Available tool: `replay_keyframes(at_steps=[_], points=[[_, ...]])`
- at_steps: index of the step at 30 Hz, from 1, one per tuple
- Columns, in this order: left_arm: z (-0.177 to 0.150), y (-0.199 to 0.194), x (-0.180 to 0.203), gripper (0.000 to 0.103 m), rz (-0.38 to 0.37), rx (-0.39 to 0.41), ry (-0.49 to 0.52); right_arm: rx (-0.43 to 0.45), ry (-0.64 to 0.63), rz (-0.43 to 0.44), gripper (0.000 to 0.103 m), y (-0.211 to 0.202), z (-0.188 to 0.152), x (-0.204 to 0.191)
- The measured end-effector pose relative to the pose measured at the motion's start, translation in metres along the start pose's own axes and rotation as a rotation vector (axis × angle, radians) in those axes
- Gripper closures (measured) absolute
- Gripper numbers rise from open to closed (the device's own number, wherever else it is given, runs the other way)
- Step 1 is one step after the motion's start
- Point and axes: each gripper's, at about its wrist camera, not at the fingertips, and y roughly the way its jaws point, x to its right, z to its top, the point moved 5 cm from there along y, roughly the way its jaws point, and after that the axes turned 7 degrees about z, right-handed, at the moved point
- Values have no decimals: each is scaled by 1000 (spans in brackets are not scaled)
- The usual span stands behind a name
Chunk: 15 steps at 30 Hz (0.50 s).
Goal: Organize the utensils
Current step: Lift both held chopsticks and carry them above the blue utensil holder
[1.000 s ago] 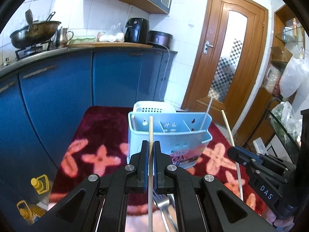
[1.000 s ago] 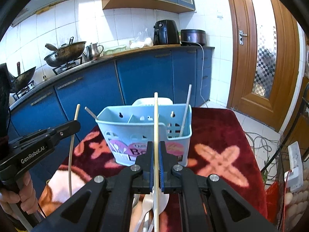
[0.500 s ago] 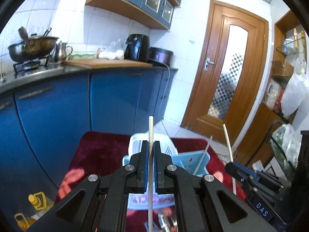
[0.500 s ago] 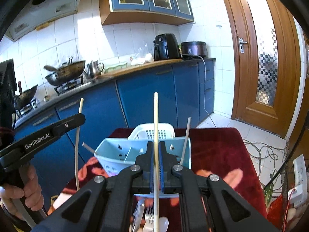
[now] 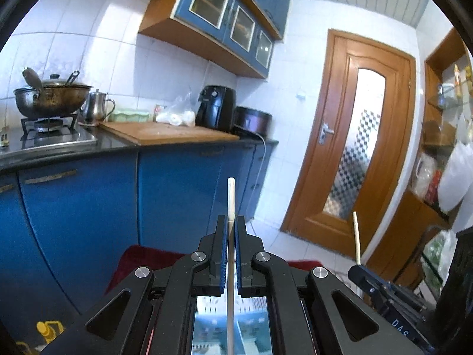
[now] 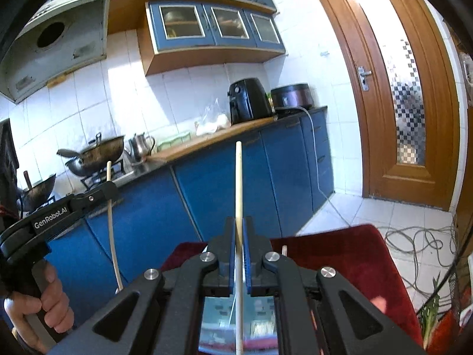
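My left gripper (image 5: 231,222) is shut on a pale chopstick (image 5: 231,196) that stands upright between its blue pads. My right gripper (image 6: 239,222) is shut on a second pale chopstick (image 6: 238,177), also upright. Each view catches the other gripper: the right gripper (image 5: 356,270) low on the right with its chopstick (image 5: 356,236), and the left gripper (image 6: 110,188) on the left with its chopstick (image 6: 111,230), a hand under it. The light blue utensil basket (image 6: 218,310) shows only through the gap under the fingers; one stick tip (image 6: 284,248) rises from it. It stands on a red cloth (image 6: 340,245).
Blue cabinets (image 5: 88,207) run behind under a counter with a wok (image 5: 50,97), kettle (image 5: 97,106), cutting board (image 5: 168,133), air fryer (image 5: 215,108) and cooker (image 5: 252,119). A wooden door (image 6: 399,103) is on the right; cables (image 6: 414,239) lie on the floor.
Both grippers have risen and tipped upward with their chopsticks still held. The basket and cloth have slid down and now lie mostly hidden under the fingers.
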Motion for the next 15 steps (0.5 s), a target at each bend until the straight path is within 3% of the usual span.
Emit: replay_keyframes(at_steps=[6,15], points=[[4,17,-5,99,37,67,-25,63,-14,0,97,20,3,3],[-15,43,-8,99,98,123,-9,59,-59,-52,97,47,-18,11]])
